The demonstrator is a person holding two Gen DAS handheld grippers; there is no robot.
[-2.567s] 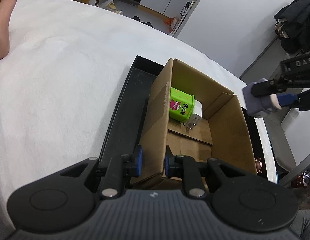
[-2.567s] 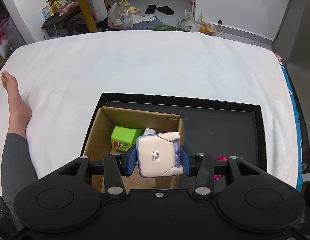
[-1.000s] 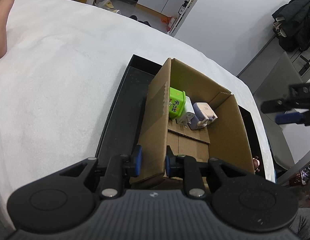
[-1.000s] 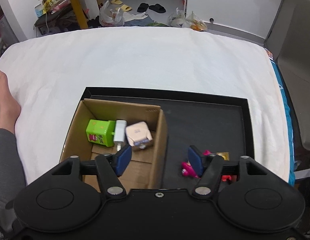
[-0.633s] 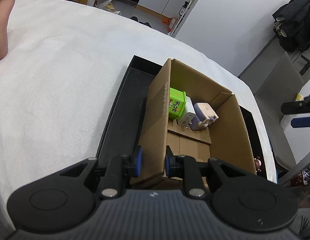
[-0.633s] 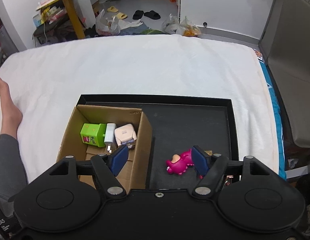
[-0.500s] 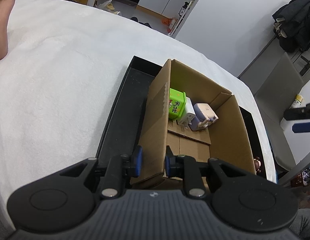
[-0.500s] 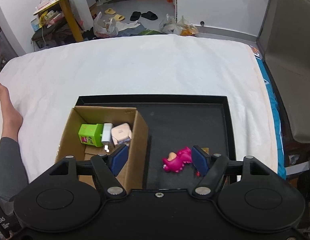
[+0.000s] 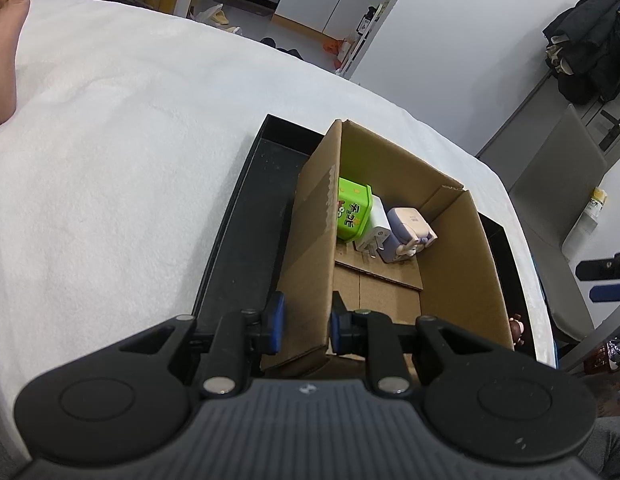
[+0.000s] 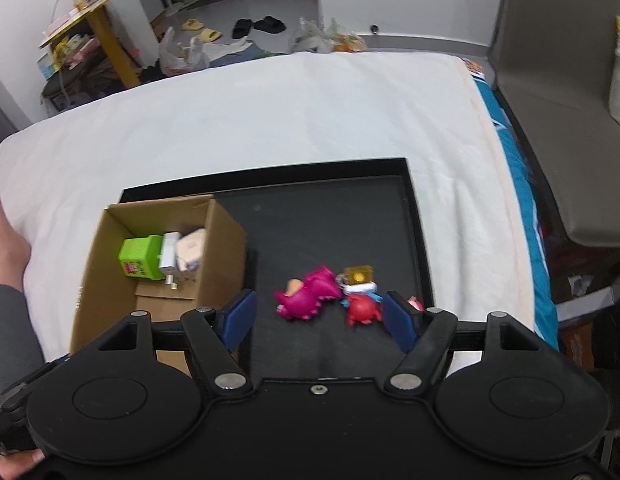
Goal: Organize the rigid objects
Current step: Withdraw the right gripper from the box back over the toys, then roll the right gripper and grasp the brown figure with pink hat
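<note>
Left wrist view: the left gripper (image 9: pixel 304 328) is clenched on the near left wall of an open cardboard box (image 9: pixel 458 256), one blue pad outside the wall and one inside. The box sits in a shallow black tray (image 9: pixel 246 224) on a bed covered with a white blanket (image 9: pixel 110 152), against the tray's left end. Inside the box, at its far left corner, a lime green cube-shaped container (image 9: pixel 352 208) with printed characters rests against the left wall. A white plug adapter (image 9: pixel 374 230) lies just beside it, metal prongs pointing toward the camera, and a pale lavender charger (image 9: pixel 410 230) touches the adapter's other side. A bare foot (image 9: pixel 4 40) rests on the blanket at the far left. The tips of the right gripper (image 9: pixel 604 280) show at the picture's right edge, well apart from the box.

Right wrist view: the right gripper (image 10: pixel 318 318) is released, its blue pads spread wide and holding nothing, hovering above the tray's (image 10: pixel 322 216) near right part. Framed between the pads lie a magenta dinosaur toy (image 10: pixel 308 292), a red crab-like figure (image 10: pixel 362 308) and a small gold-topped charm (image 10: pixel 358 276), clustered and touching on the tray floor near its near right corner. The cardboard box (image 10: pixel 222 256) stands at the tray's left end, with the green container (image 10: pixel 140 256), white adapter (image 10: pixel 169 256) and pale charger (image 10: pixel 192 250) in a row along its far wall.
</note>
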